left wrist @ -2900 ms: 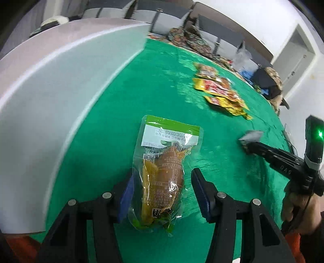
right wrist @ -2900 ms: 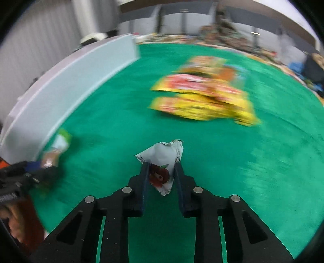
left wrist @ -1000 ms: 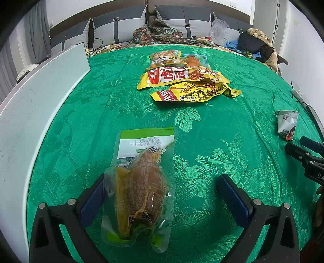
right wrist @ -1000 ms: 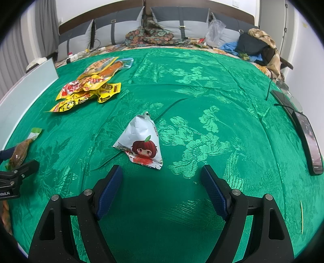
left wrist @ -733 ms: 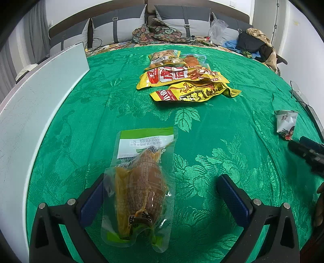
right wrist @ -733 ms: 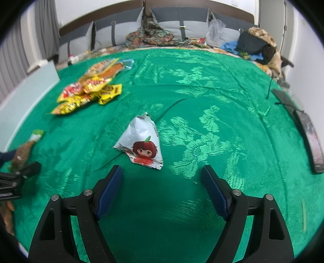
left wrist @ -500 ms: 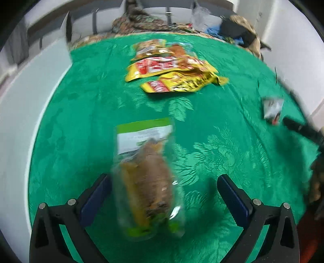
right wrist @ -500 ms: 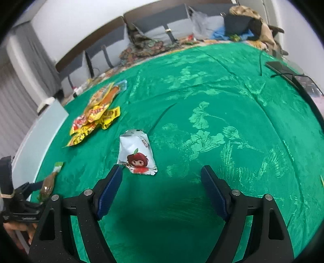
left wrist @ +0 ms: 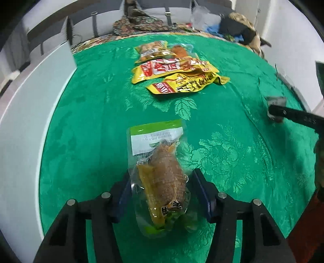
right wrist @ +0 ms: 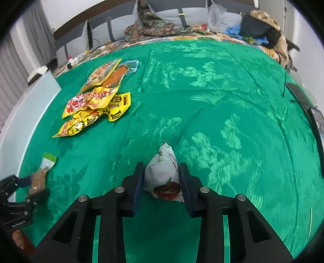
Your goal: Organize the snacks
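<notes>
1. Our left gripper (left wrist: pixel 162 194) pinches the clear pouch (left wrist: pixel 160 176) by its lower half, green header pointing ahead, just above the green cloth (left wrist: pixel 91 121).
2. The sorted pile (left wrist: pixel 176 70) lies well ahead, probably where both snacks go.
3. Our right gripper (right wrist: pixel 162 180) squeezes the white packet (right wrist: pixel 164 176) at its sides, tip forward, ready to carry.

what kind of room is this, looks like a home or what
Probably a home living room: a large table under a green patterned tablecloth, a sofa with grey cushions behind it, and clothes and bags heaped there. Snack packets lie on the cloth.
</notes>
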Tool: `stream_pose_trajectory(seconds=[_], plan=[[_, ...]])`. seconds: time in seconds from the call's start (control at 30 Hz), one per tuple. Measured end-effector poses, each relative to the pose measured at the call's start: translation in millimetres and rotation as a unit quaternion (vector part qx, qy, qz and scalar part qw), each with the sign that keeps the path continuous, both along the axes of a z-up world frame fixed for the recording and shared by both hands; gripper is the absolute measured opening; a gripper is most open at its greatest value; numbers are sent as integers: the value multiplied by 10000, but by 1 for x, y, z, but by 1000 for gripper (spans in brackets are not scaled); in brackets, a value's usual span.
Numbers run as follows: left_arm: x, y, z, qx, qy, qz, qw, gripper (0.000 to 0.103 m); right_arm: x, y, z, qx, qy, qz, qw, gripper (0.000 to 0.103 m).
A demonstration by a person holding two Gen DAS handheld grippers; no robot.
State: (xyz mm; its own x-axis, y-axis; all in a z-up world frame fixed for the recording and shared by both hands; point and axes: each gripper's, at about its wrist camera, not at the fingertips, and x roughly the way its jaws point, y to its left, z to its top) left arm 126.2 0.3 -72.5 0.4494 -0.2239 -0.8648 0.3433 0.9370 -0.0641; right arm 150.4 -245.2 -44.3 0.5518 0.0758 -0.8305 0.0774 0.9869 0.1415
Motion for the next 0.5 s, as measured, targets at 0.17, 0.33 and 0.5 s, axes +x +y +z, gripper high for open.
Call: stream_pose_trajectory(seconds=[0.17, 0.33, 0.5], plan=[[-14, 29, 16, -1060, 104, 421, 9934, 24, -20, 2, 22, 319, -116, 54, 9994, 34], [-19, 40, 30, -1353, 160, 482, 9895, 5, -22, 26, 50, 504, -310, 339, 9977, 34], [-25, 65, 21, -1508, 386, 721, 9852, 55, -24, 42, 70, 718, -496, 424, 9953, 34]])
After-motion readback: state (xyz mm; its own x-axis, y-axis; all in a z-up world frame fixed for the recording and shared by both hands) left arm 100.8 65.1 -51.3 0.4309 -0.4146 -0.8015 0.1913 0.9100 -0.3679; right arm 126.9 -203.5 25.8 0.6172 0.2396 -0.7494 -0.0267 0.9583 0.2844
